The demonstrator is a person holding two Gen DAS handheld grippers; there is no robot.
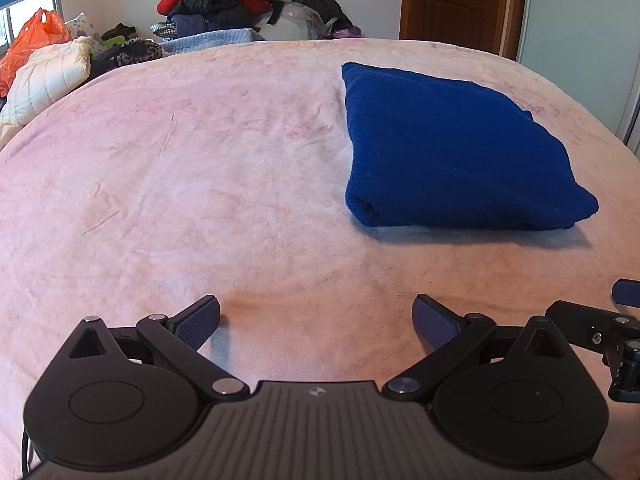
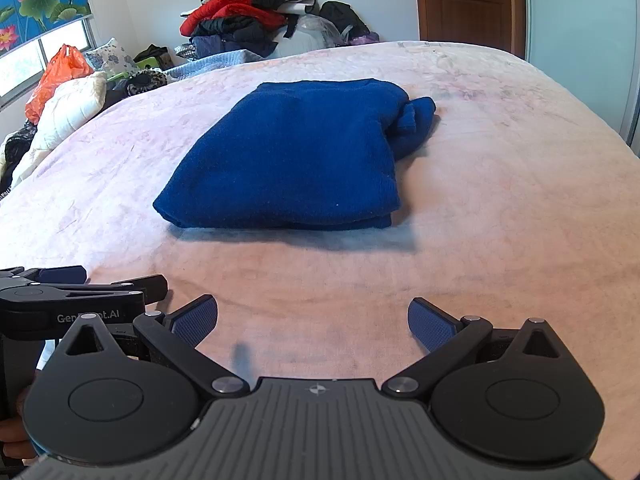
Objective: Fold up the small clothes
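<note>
A dark blue garment (image 1: 452, 152) lies folded into a thick rectangle on the pink bedspread (image 1: 200, 184). In the right wrist view the blue garment (image 2: 296, 160) is straight ahead, with a bunched bit sticking out at its far right corner. My left gripper (image 1: 316, 320) is open and empty, low over the bed, in front and to the left of the garment. My right gripper (image 2: 312, 322) is open and empty, a short way in front of the garment. Each gripper shows at the edge of the other's view: the right gripper (image 1: 624, 320) and the left gripper (image 2: 80, 292).
A heap of clothes (image 1: 224, 0) with red and black pieces is piled beyond the far edge of the bed. A white quilted pillow (image 1: 48, 76) and an orange plastic bag (image 1: 36, 36) sit at the far left. A brown wooden door (image 2: 468, 0) is at the back right.
</note>
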